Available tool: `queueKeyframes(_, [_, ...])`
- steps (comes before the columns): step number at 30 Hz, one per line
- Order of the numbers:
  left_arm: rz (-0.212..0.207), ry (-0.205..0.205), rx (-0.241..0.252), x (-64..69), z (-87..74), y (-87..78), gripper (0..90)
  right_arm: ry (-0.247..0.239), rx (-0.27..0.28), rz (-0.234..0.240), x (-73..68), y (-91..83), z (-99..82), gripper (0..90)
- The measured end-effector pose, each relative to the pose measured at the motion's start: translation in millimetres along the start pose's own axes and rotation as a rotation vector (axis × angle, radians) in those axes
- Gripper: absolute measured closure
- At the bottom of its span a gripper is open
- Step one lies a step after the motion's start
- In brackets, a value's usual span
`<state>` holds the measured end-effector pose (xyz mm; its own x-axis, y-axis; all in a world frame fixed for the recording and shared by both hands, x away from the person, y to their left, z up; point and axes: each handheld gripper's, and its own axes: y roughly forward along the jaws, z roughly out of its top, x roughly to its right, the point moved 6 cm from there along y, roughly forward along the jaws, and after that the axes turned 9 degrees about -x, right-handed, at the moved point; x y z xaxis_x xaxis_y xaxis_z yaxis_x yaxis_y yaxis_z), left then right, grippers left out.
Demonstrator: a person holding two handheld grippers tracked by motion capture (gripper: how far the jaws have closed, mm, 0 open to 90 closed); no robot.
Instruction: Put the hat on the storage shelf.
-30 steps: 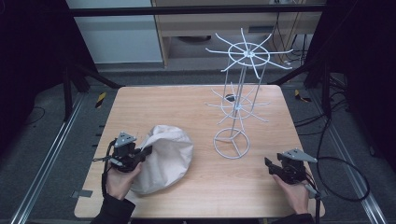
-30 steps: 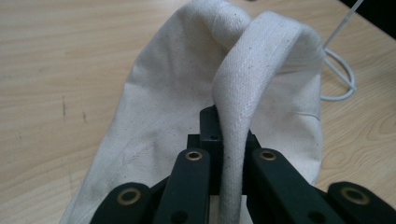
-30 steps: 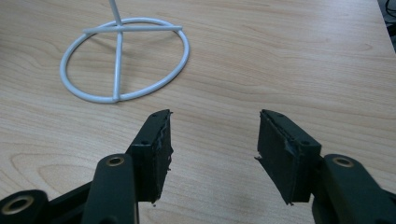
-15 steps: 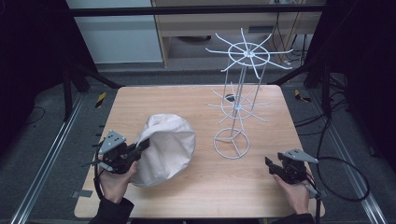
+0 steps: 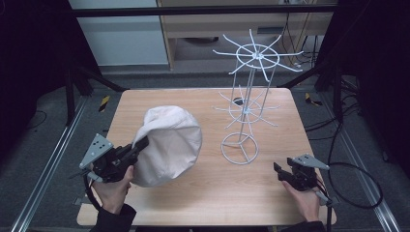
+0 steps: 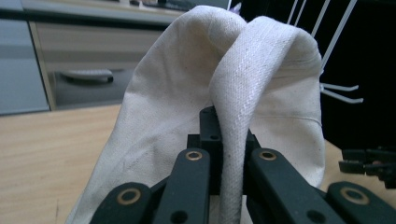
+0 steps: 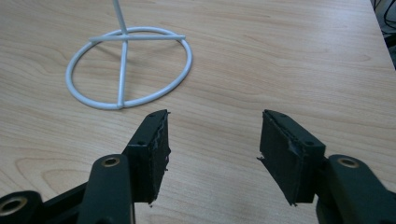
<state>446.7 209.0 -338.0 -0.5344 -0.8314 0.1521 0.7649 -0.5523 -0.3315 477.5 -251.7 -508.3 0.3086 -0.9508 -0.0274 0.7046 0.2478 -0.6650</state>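
A cream cloth hat (image 5: 169,142) hangs lifted above the left part of the wooden table (image 5: 208,198). My left gripper (image 5: 138,147) is shut on the hat's edge; in the left gripper view the folded brim (image 6: 238,121) runs down between the black jaws. A white wire rack (image 5: 249,87) with spoke arms stands right of centre on a ring base (image 7: 126,70). My right gripper (image 5: 280,170) rests low near the table's right front corner, open with nothing between its jaws, its fingertips (image 7: 156,140) a short way from the ring base.
Metal frame rails (image 5: 43,179) run along both sides of the table. A cabinet with a drawer (image 6: 88,77) stands beyond the far edge. Cables (image 5: 360,193) trail on the floor at the right.
My left gripper has lifted the hat off the table and swung it up and toward the rack. The right gripper has stayed still.
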Motion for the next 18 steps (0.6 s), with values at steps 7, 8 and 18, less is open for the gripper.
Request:
queueKeyframes(7, [-0.02,-0.013,0.079,-0.6,18.5,-11.6,88.3,-0.001,0.013,0.004,-1.0,-1.1,0.5,41.5])
queueKeyframes(8, [-0.025,-0.018,0.086,-0.3,21.4,-11.9,88.3,-0.001,0.014,0.005,-1.1,-1.2,0.5,41.5])
queueKeyframes(18, [-0.086,-0.054,0.185,9.4,50.5,1.1,88.3,-0.004,0.012,0.012,-1.9,0.5,0.0,41.4])
